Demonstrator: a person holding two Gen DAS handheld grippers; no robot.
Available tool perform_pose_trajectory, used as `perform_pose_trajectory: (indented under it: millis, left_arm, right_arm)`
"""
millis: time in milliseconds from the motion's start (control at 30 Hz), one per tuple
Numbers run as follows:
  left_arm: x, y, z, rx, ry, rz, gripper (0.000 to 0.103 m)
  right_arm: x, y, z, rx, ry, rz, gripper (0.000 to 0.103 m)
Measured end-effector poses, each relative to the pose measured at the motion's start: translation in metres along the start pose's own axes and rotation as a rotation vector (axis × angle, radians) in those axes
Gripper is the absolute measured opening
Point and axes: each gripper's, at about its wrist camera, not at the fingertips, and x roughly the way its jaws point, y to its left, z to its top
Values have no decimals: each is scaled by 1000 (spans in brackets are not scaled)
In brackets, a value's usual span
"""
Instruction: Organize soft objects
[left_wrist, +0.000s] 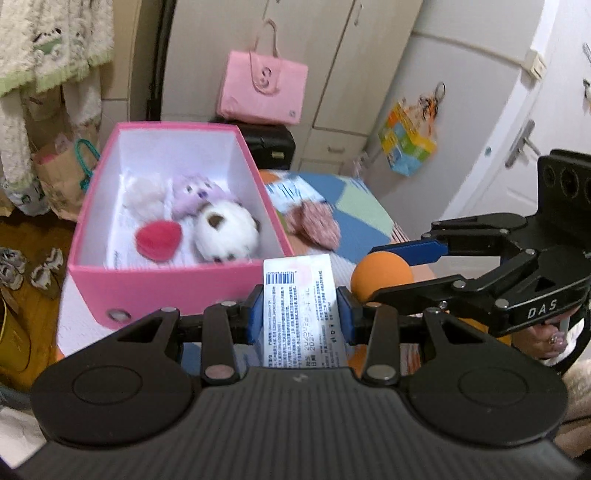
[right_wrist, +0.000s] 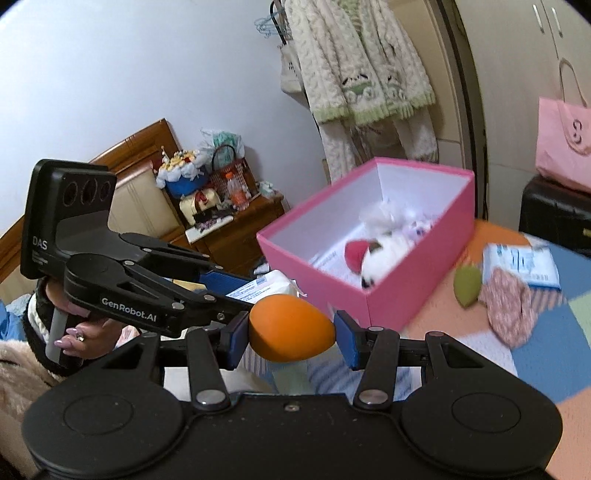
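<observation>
- Left gripper (left_wrist: 300, 308): blue pads clamped on a white soft pack with a barcode label (left_wrist: 301, 306), held just in front of the near wall of the open pink cardboard box (left_wrist: 177, 291).
- Right gripper (right_wrist: 291, 330): closed around an orange egg-shaped sponge (right_wrist: 291, 328). The left pad touches it; at the right pad the sponge's narrow tip looks just shy of contact, so I can't tell how firm the grip is.
- The left wrist view shows the same sponge side-on, between the right gripper's fingers, just right of the pack and near the box's right front corner.
- Box contents: red round puff (left_wrist: 159, 238), white plush with brown patches (left_wrist: 225, 232), lilac plush (left_wrist: 195, 195) and a cream fluffy piece (left_wrist: 142, 192), all lying on white paper.
- The right wrist view shows the same heap blurred; only the red puff and the white plush are recognisable there.
- Only in the right wrist view: olive-green teardrop sponge (right_wrist: 467, 286) on the patchwork bedspread (right_wrist: 546, 354), just right of the box and beside a pink-speckled fabric pouch (right_wrist: 508, 310). A blue-and-white flat packet (right_wrist: 521, 264) lies just beyond the pouch.
- The left wrist view shows the pouch and packet right of the box; the green sponge isn't seen from that angle.
- Only in the left wrist view: white door with lever handle (left_wrist: 521, 142) far right, and a colourful small bag hanging (left_wrist: 406, 147) on the wardrobe.
- Both views: pink tote bag (left_wrist: 264, 88) on a black suitcase (left_wrist: 271, 142) behind the box.
</observation>
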Motion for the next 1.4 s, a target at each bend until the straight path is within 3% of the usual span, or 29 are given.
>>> perform_pose_trajectory:
  millis: [400, 567, 967, 1133, 1400]
  left_arm:
    - [6, 50, 50, -22, -100, 110, 39]
    - [23, 72, 60, -39, -104, 163, 39]
    - [82, 118, 66, -62, 0, 237, 39]
    - [96, 120, 63, -18, 15, 315, 39]
    - [103, 117, 63, 9, 23, 358, 41]
  right_arm:
    - [47, -10, 69, -53, -92, -44, 55]
    - [77, -24, 86, -63, -42, -75, 55]
    - [150, -54, 100, -109, 126, -121, 55]
    - [170, -57, 97, -127, 192, -99, 55]
    - [191, -53, 96, -220, 273, -81, 58]
